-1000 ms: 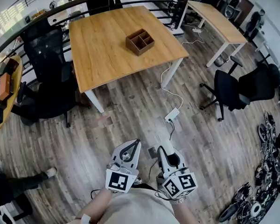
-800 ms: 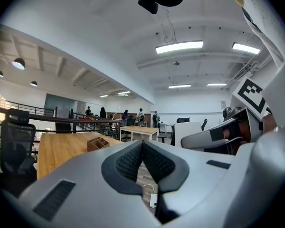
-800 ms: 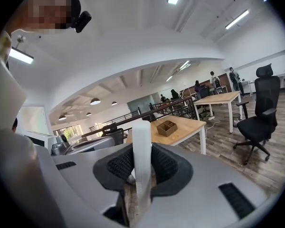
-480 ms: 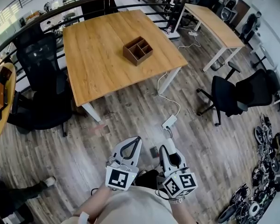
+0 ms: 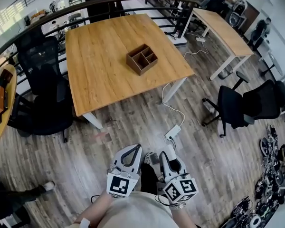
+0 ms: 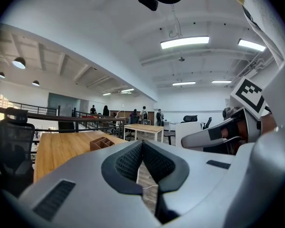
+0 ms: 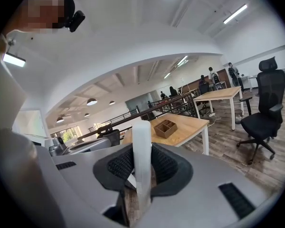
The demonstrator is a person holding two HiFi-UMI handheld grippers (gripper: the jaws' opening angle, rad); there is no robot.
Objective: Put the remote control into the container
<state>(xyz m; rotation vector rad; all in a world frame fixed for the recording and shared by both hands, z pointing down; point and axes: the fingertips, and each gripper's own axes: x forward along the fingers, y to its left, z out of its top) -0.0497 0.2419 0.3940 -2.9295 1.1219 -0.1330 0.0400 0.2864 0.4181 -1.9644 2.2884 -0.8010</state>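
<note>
remote control: lower end hidden between jaws | container: contents unclear

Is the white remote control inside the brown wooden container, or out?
Out: the right gripper clamps the slim white remote; the brown divided wooden container sits apart on the wooden table.

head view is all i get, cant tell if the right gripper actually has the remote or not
Observer: Yes. In the right gripper view, the right gripper is shut on the white remote control, which sticks out past the jaws.
Operator: ok and the left one, carrying anything
Observer: No. The left gripper view shows the left gripper with its jaws together and nothing between them.
</note>
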